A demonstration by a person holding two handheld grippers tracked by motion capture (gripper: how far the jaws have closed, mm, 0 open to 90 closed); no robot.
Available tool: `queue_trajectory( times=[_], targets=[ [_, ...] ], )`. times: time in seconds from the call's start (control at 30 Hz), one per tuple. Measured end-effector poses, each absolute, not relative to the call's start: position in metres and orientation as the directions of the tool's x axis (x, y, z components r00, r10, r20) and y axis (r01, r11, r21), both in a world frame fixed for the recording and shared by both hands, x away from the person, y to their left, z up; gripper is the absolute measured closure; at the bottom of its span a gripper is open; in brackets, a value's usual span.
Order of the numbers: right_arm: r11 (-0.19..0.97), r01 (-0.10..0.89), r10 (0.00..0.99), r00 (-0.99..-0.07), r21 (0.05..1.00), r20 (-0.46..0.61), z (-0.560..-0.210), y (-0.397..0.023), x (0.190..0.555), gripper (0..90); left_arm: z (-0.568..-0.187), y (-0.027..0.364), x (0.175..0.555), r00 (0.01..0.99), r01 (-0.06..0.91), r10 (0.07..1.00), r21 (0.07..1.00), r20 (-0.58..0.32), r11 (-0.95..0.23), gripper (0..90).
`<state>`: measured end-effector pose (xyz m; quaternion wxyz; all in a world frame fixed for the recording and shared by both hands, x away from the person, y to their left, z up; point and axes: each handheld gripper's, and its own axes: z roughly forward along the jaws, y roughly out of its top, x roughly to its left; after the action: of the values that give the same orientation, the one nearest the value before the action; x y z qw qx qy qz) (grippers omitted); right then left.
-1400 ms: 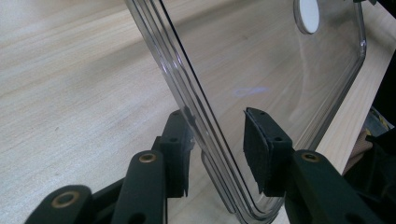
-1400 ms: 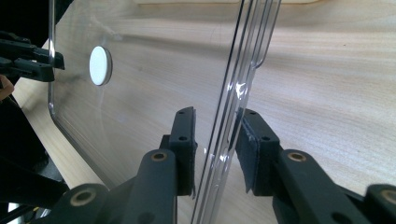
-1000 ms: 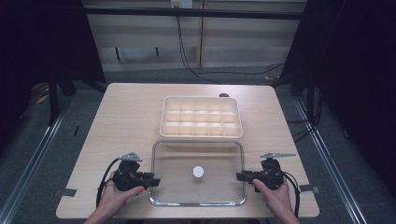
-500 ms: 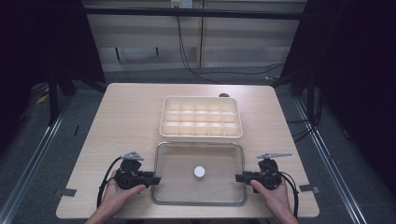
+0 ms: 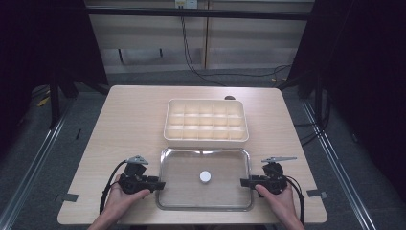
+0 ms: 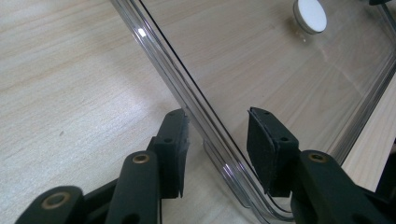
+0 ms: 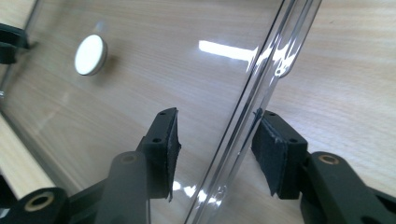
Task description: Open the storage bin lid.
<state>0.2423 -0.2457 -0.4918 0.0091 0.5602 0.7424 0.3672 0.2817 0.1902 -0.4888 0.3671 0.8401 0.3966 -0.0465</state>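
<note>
A clear rectangular lid (image 5: 225,165) with a white knob (image 5: 205,176) lies flat on the wooden table (image 5: 119,124), near the front edge. My left gripper (image 5: 155,184) is at its left rim and my right gripper (image 5: 245,182) at its right rim. In the left gripper view the gripper (image 6: 217,140) is open, its jaws astride the lid's rim (image 6: 187,88), with the knob (image 6: 311,14) farther off. In the right gripper view the gripper (image 7: 219,144) is likewise open astride the rim (image 7: 261,79), and the knob (image 7: 90,54) shows at the upper left.
A cream box (image 5: 206,140) divided into several compartments sits just behind the lid at the table's middle. Bare wood lies to either side of the box. Cables trail from both grippers toward the table's front edge.
The lid's outline has shrunk slightly, as if it settled down onto the table. Both hands stay almost where they were at its two short sides.
</note>
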Motion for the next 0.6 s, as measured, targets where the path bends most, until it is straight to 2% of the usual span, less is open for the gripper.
queue_trajectory(
  times=[0.07, 0.47, 0.57, 0.6],
  targets=[
    [0.114, 0.817, 0.858, -0.368, 0.565, 0.358, -0.4909, -0.2449, 0.2413, 51.9, -0.4891, 0.1900, 0.2819, 0.683, 0.702, 0.628, 0.573, -0.372, -0.424, 58.3],
    [0.091, 0.816, 0.854, -0.359, 0.571, 0.376, -0.4923, -0.2493, 0.2418, 51.7, -0.4897, 0.1886, 0.2813, 0.683, 0.702, 0.631, 0.572, -0.368, -0.425, 57.1],
    [0.075, 0.802, 0.848, -0.364, 0.593, 0.385, -0.4903, -0.2515, 0.2413, 52.7, -0.4877, 0.1886, 0.2797, 0.688, 0.681, 0.655, 0.590, -0.313, -0.433, 57.0],
    [0.067, 0.797, 0.846, -0.364, 0.600, 0.390, -0.4890, -0.2522, 0.2409, 52.6, -0.4872, 0.1903, 0.2806, 0.688, 0.687, 0.639, 0.591, -0.343, -0.422, 56.5]
  ],
)
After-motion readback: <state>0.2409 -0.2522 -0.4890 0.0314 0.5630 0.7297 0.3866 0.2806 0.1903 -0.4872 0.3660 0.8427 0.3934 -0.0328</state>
